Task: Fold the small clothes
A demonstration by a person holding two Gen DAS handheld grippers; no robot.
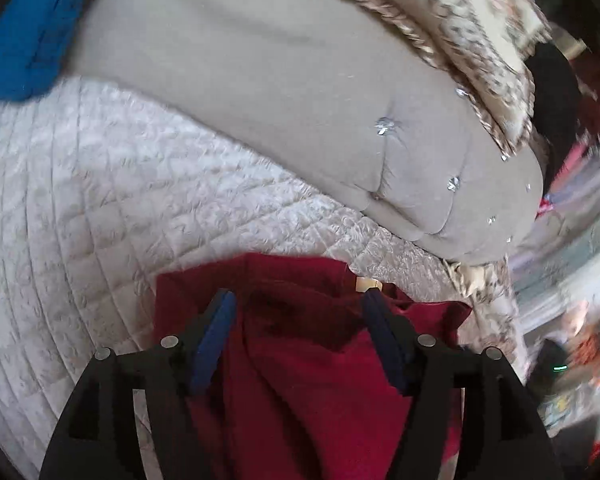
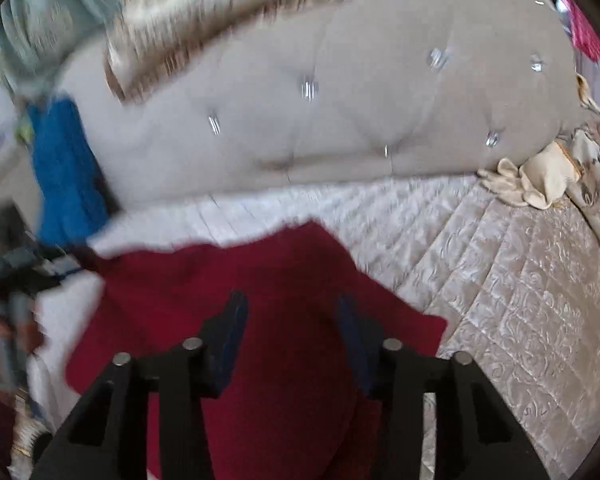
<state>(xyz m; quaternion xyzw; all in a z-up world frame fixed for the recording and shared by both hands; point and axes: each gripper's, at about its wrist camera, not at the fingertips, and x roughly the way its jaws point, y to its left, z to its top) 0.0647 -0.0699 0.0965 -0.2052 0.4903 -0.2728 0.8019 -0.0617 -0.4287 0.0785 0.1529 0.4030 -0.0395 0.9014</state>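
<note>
Both my tongs, left and right, gape over red cloth near bed head edge, gripping nothing.

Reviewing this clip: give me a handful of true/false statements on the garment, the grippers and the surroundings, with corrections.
1. The dark red garment lies on a quilted white bedspread. True.
2. The left gripper is clamped shut on the cloth. False: its jaws stand apart, with the cloth below them.
3. The right gripper stands open over the garment. True.
4. A tufted beige headboard with shiny buttons rises behind the bedspread. True.
5. The cloth by the headboard is yellow. False: it is blue.
</note>
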